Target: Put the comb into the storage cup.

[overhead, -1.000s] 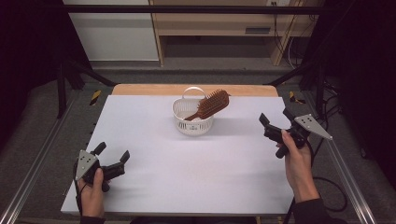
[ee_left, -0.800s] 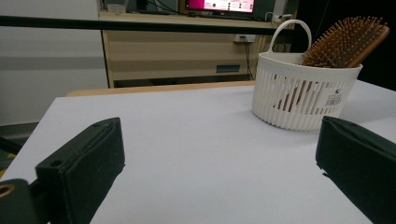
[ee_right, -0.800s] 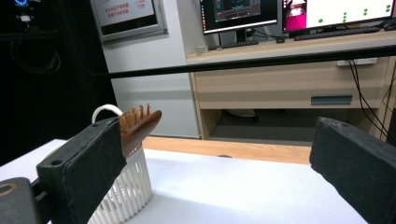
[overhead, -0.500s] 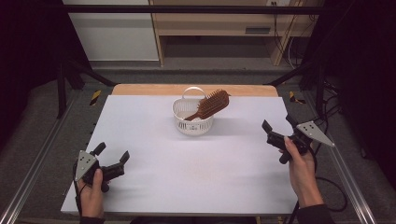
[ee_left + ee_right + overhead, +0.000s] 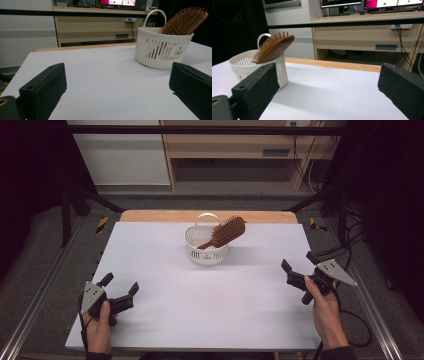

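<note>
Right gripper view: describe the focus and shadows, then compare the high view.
Right gripper view: near tongs soft-edged, basket casting a shadow toward the camera's right; high view: evenly lit table, dark surroundings, hairbrush sharp, faint shadow right of the basket.

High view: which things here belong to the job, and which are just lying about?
Job:
hairbrush, handle down in the basket
white basket
left tongs, open
right tongs, open

Lying about:
desk behind the table
monitors

White slotted basket (image 5: 162, 51) on white table (image 5: 100, 75), upper right. Wooden hairbrush (image 5: 186, 21) leans in basket, bristled head over rim, handle down inside. Left gripper (image 5: 117, 92) low before basket, jaws wide apart, holding nothing.
</note>
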